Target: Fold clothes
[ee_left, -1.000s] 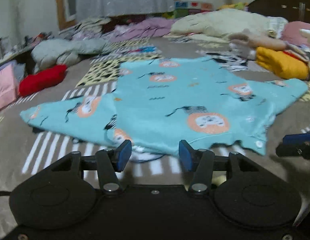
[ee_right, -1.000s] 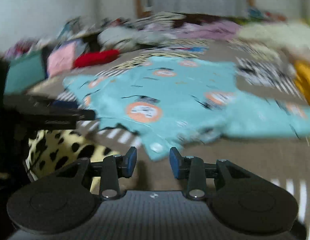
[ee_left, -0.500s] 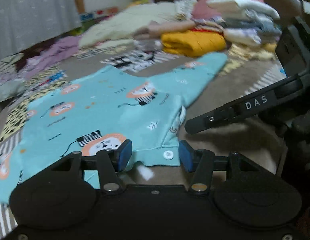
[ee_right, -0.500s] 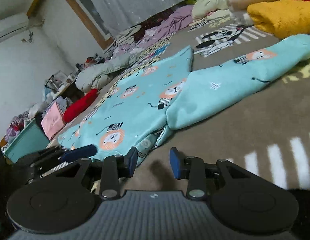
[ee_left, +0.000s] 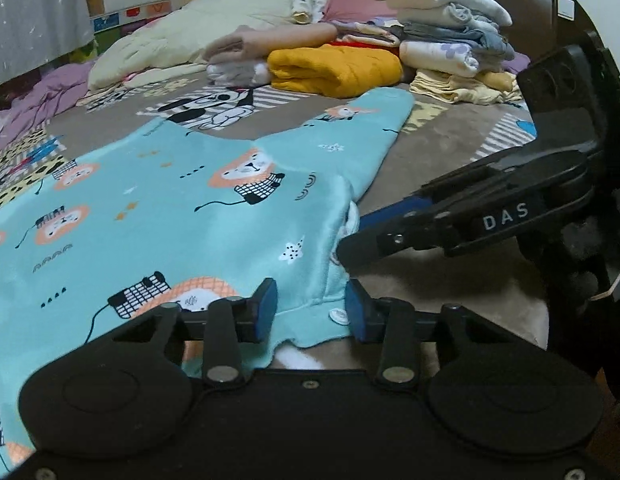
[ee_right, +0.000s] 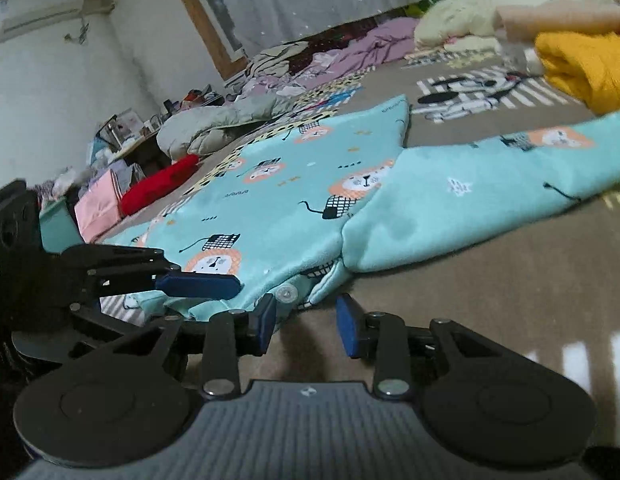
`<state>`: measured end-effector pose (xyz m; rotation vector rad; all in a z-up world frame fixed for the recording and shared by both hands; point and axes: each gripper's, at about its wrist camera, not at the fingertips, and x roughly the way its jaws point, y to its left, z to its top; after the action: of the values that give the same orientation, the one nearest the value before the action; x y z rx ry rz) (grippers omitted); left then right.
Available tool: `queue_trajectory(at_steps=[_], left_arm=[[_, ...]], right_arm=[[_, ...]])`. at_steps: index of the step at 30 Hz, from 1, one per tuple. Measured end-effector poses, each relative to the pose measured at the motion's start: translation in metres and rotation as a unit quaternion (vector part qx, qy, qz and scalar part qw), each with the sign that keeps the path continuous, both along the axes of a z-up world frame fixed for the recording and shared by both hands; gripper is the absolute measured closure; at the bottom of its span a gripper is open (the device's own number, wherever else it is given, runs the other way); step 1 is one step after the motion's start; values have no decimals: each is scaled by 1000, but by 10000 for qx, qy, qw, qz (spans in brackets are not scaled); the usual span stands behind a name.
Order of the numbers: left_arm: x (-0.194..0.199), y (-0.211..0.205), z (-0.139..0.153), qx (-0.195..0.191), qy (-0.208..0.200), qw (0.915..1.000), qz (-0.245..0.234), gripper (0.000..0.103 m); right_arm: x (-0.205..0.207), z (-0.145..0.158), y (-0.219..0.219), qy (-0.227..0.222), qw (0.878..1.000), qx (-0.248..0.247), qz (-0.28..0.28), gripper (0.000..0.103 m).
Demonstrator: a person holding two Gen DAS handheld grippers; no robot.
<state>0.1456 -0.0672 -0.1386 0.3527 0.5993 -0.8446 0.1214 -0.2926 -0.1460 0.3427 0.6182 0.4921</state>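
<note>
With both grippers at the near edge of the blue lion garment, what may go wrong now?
1. The left gripper is closing on the hem of the garment near a snap button; the pads may pinch only one layer.
2. The right gripper is open just off the corner, so it may miss the cloth.
3. The two grippers are close together and may collide.

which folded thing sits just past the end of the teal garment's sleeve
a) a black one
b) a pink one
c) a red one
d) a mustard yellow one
d: in the left wrist view the mustard yellow fold lies on the bed right behind the sleeve tip of the teal garment; the red item and the pink item sit off toward the other side.
</note>
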Motion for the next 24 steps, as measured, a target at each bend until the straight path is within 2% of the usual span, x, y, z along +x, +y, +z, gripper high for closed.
queue_trajectory(at_steps=[3, 4, 10, 16, 19, 21, 23, 24], left_arm=[[2, 3, 3, -115, 40, 9999, 29, 91], [3, 4, 5, -182, 67, 9998, 39, 95], [11, 18, 16, -702, 271, 9969, 249, 98], [19, 27, 24, -1200, 513, 9898, 579, 98], [28, 33, 22, -1490, 968, 9808, 804, 98], [35, 38, 20, -1655, 1256, 9734, 969, 98], [36, 38, 20, -1648, 1135, 9731, 1140, 98], [38, 40, 20, -1744, 1193, 9698, 1221, 98]], right_arm=[[2, 0, 1, -38, 10000, 4, -22, 68], [3, 0, 0, -26, 10000, 54, -39, 68], [3, -3, -6, 39, 9992, 352, -181, 69], [2, -4, -6, 42, 9990, 342, -278, 70], [4, -4, -7, 85, 9984, 437, -339, 70], [5, -7, -12, 187, 9962, 747, -400, 69], [8, -10, -15, 303, 9939, 927, -511, 70], [9, -11, -13, 311, 9944, 864, -528, 73]])
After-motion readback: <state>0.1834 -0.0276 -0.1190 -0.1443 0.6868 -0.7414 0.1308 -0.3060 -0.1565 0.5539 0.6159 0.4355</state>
